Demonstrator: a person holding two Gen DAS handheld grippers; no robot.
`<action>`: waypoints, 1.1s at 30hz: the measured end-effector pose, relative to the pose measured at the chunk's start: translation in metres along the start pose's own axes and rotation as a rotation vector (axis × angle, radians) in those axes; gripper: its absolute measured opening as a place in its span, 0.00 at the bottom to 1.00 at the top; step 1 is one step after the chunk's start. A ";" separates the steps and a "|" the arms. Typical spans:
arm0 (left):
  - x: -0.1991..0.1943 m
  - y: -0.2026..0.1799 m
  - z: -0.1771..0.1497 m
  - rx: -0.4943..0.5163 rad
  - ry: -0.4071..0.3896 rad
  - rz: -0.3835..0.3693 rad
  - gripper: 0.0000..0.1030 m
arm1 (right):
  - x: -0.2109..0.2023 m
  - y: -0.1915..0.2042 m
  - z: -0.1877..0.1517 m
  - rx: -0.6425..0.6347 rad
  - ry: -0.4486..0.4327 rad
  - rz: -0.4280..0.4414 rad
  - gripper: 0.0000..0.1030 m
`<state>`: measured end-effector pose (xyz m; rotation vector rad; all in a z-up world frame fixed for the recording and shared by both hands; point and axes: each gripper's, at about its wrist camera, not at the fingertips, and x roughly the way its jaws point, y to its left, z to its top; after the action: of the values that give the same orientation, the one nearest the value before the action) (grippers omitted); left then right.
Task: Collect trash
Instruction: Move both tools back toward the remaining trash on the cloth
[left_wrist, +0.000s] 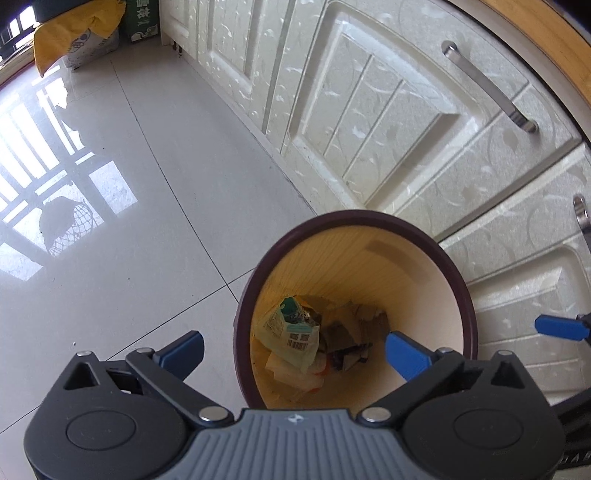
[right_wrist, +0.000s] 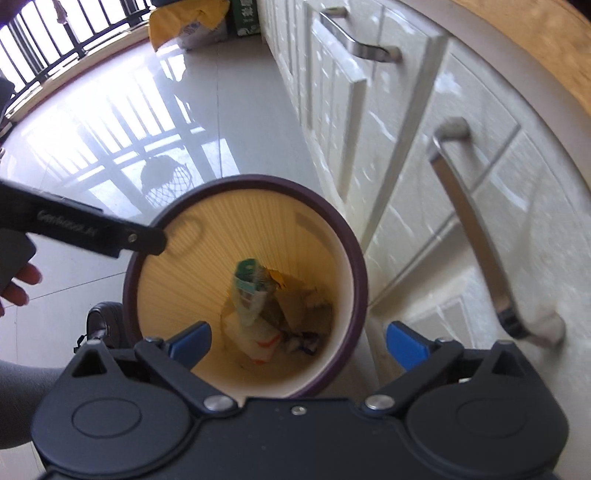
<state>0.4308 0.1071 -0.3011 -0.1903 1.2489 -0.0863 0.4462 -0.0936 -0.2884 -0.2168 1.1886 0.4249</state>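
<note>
Left wrist view, nearest first: I see my left gripper (left_wrist: 293, 347) with its blue pads spread wide and nothing between them, poised above the mouth of the trash bin (left_wrist: 458, 273). One blue tip of my right gripper (left_wrist: 561, 326) enters at the right edge. Inside the bin, at its bottom, lies the trash: a pale green snack wrapper (left_wrist: 291, 332) on top of crumpled paper scraps (left_wrist: 351, 354). Just beyond the bin stand the cream cabinet doors (left_wrist: 388, 122) with a metal handle (left_wrist: 487, 86); to the left stretches the glossy tiled floor (left_wrist: 147, 177), and far off a yellow sack (left_wrist: 74, 33) leans by the wall.

Right wrist view: my right gripper (right_wrist: 297, 345) is likewise spread apart and empty above the same bin (right_wrist: 354, 258), the wrapper (right_wrist: 245, 291) resting at its bottom. I see my left gripper's black body (right_wrist: 85, 230) crossing the bin's left rim.
</note>
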 end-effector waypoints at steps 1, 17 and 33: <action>-0.001 0.000 -0.002 0.006 0.002 0.004 1.00 | -0.001 0.000 0.000 0.008 -0.004 0.002 1.00; -0.041 0.012 -0.040 0.003 -0.013 0.047 1.00 | -0.026 0.000 -0.012 0.036 -0.037 -0.008 1.00; -0.074 -0.002 -0.071 -0.007 -0.061 0.055 1.00 | -0.067 0.001 -0.034 0.069 -0.089 -0.038 1.00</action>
<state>0.3403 0.1111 -0.2534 -0.1634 1.1925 -0.0281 0.3965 -0.1190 -0.2383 -0.1595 1.1083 0.3560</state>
